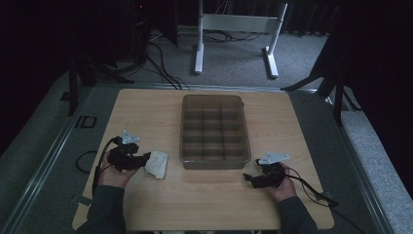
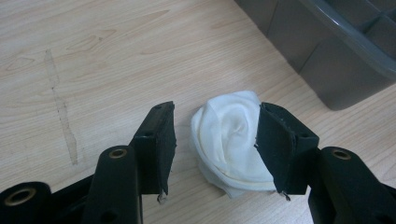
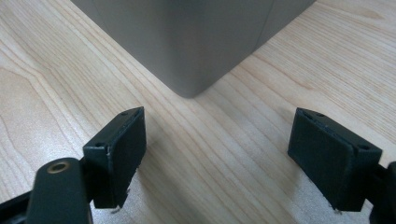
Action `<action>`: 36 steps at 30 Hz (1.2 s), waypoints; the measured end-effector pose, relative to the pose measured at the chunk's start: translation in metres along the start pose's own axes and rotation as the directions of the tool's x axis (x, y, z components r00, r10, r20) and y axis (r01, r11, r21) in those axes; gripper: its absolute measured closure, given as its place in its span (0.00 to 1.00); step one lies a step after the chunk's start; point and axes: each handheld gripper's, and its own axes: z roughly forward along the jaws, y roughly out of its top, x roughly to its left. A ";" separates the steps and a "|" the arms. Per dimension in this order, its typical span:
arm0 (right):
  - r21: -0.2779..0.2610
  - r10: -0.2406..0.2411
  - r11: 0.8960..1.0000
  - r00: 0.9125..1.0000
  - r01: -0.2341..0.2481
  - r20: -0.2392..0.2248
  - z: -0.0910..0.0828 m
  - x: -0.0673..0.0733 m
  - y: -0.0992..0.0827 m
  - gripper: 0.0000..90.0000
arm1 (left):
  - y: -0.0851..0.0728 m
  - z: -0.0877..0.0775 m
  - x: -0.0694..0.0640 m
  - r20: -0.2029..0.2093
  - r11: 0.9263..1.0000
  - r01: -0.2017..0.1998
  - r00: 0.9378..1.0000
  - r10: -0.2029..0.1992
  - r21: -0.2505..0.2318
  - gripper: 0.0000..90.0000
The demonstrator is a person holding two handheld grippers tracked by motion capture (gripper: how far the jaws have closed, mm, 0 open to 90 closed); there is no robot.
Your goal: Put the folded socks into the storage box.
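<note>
**High view: tongs by a grey box, one pair around a white cloth**

High view looks down on a light wooden table (image 1: 146, 105). Right in the middle, a see-through grey box (image 1: 214, 131) with many small square rooms inside. No things seen in those rooms.

Just to the left of the box, near its front corner, a small white cloth (image 1: 157, 164), all scrunched up. Lying flat on the wood, close to the box but not touching it.

Left of the box, the left gripper (image 1: 143, 162), black, held in the left hand (image 1: 113, 173), with its tip right at the cloth. Seen up close in the left gripper view: left gripper (image 2: 215, 140) spread open, with the cloth (image 2: 229, 140) sitting between the two black jaws. One jaw right against the cloth's edge, covering a bit of it. Other jaw a little way off, with bare wood showing in the gap. Cloth not squeezed. Dark corner of the box (image 2: 327, 56) up beyond it.

Right of the box, near its other front corner, the right gripper (image 1: 247, 177), held in the right hand (image 1: 280, 184). Seen up close in the right gripper view: right gripper (image 3: 217, 156) wide open, nothing but bare wood between the jaws. Grey corner of the box (image 3: 187, 42) straight ahead, a short way past the jaw tips, not touching.
</note>
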 end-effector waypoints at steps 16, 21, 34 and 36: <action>0.000 -0.001 1.000 1.000 0.001 0.000 0.000 0.000 0.000 0.21 | 0.005 -0.005 -0.003 0.017 0.999 -0.024 1.000 0.023 0.035 0.57; 0.000 -0.001 1.000 1.000 0.001 0.000 0.000 0.000 0.000 0.21 | 0.006 -0.007 -0.004 0.036 0.999 -0.030 0.999 0.029 0.045 0.58; 0.000 -0.001 1.000 1.000 0.001 0.000 0.000 0.000 0.000 0.21 | 0.009 -0.008 -0.009 0.060 0.994 -0.056 0.997 0.050 0.096 0.56; 0.000 -0.001 1.000 1.000 0.001 0.000 0.000 0.000 0.000 0.21 | 0.009 -0.008 -0.010 0.063 0.993 -0.057 0.997 0.051 0.099 0.56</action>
